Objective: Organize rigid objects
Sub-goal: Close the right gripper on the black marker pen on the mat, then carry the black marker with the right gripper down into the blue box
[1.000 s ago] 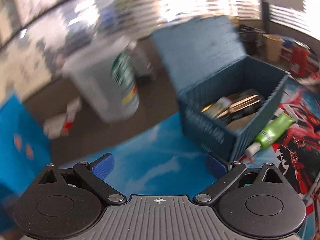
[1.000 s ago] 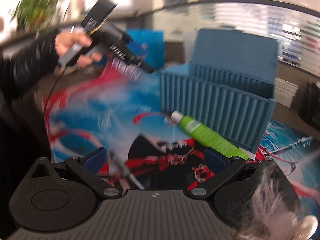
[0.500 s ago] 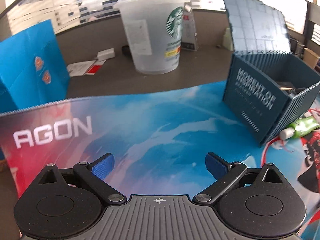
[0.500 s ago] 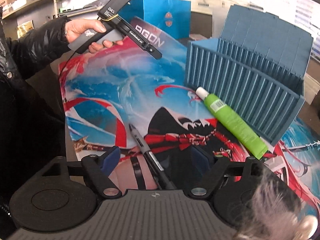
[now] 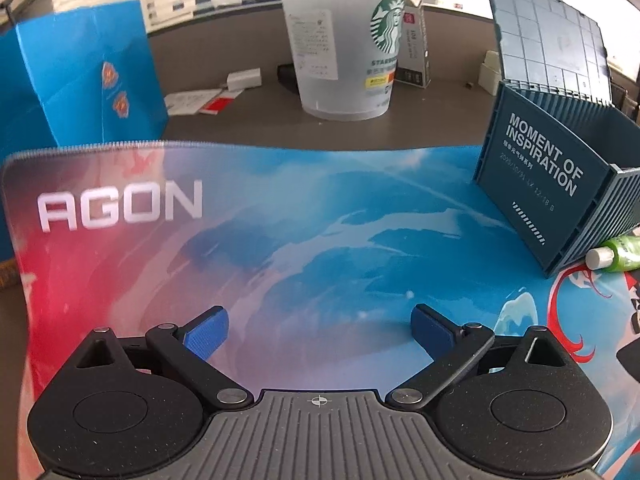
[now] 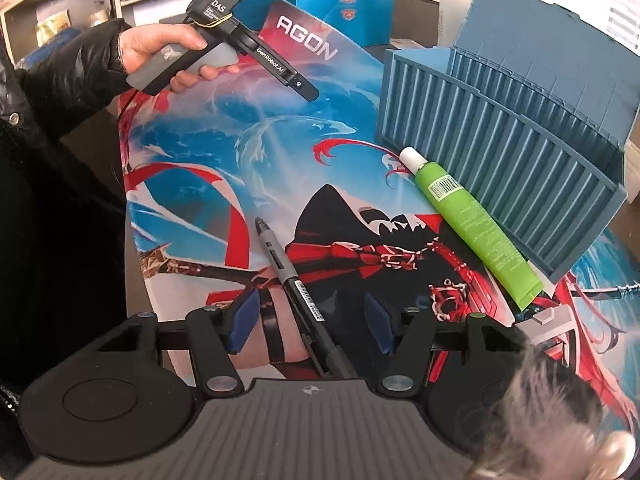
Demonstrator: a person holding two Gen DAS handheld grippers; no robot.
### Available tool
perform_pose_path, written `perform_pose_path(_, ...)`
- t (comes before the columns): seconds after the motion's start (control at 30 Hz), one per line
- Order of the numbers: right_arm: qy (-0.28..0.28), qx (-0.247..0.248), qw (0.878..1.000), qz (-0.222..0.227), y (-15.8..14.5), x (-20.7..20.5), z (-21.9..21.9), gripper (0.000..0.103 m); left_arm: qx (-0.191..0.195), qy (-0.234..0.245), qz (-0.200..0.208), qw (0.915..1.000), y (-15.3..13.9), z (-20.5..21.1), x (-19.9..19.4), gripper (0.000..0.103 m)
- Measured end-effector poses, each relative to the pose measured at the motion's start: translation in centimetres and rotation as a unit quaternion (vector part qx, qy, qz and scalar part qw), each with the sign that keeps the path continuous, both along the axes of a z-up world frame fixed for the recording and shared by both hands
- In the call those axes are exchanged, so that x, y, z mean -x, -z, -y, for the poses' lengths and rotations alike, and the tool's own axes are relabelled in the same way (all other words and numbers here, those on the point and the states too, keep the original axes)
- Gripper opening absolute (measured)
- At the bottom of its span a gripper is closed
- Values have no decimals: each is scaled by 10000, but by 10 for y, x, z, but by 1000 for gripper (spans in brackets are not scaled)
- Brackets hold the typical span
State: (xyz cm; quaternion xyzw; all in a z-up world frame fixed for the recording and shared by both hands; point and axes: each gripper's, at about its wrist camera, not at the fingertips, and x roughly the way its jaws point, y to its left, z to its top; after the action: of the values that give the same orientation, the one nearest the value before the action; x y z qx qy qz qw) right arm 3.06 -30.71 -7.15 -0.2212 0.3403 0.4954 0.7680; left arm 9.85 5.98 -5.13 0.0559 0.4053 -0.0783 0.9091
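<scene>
Closing on: the black pen [image 6: 296, 280], which lies on the printed desk mat [image 6: 224, 152] between the blue pads of the right hand-held gripper [image 6: 310, 322], its tip pointing away from the camera and its rear end running under the gripper body.
Right hand-held gripper: jaws about half wide and closing; the pen sits nearer the left pad, and neither pad presses on it yet.
Doing it well: I judge the grasp would go better with the pen centred between the pads, so one pad does not push it sideways and roll it; keep the fingertips low against the mat so they catch the thin barrel and not just its top.
Next thing out: the green tube [image 6: 472, 216], ahead and to the right of the right hand-held gripper, lying just beside the long ribbed wall of the blue container box [image 6: 500, 148], possibly touching it.
Box: lid standing open at the back; from the task it is likely where the pen belongs.
Left hand-held gripper [image 5: 320, 330]: jaws wide, nothing between them, held over a bare part of the mat; the box stands ahead to its right.
Person's hand [image 6: 160, 46]: grips the left hand-held gripper's handle, well ahead and to the left of the right one.
Farther out: a clear plastic cup [image 5: 344, 40] and a blue paper bag [image 5: 88, 76] on the tabletop beyond the mat.
</scene>
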Motion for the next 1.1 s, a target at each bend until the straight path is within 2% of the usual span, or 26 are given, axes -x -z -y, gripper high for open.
perform_pose_path(0.13,-52,174,9998,-5,-3,-1,-5,54,67,-44,-18,10000,1,-2,2,101)
perform_pose_path(0.2,-103,272,9996,28,-5,1,-8,50,74,-69,-9,9999,2,-3,1,102)
perform_pose_path(0.27,-228,302,9993,23,-6,4,-11,35,81,-79,7,9999,3,-3,1,103)
perform_pose_path(0.4,-239,240,9994,42,-7,9,-11,21,89,-90,50,9999,4,-3,1,103)
perform_pose_path(0.43,-167,230,9996,90,-7,9,-11,13,91,-88,62,9999,5,-3,2,103)
perform_pose_path(0.47,-141,221,9996,109,-7,9,-11,11,95,-86,78,9999,5,-3,2,103)
perform_pose_path(0.57,-41,122,9999,17,-7,6,-8,11,105,-72,139,9998,6,-3,3,103)
perform_pose_path(0.7,-28,167,9998,131,-8,7,-11,10,122,-89,258,9996,8,-3,6,103)
perform_pose_path(1.1,-201,700,9960,524,-13,9,-26,9,183,-140,667,9975,13,-3,16,103)
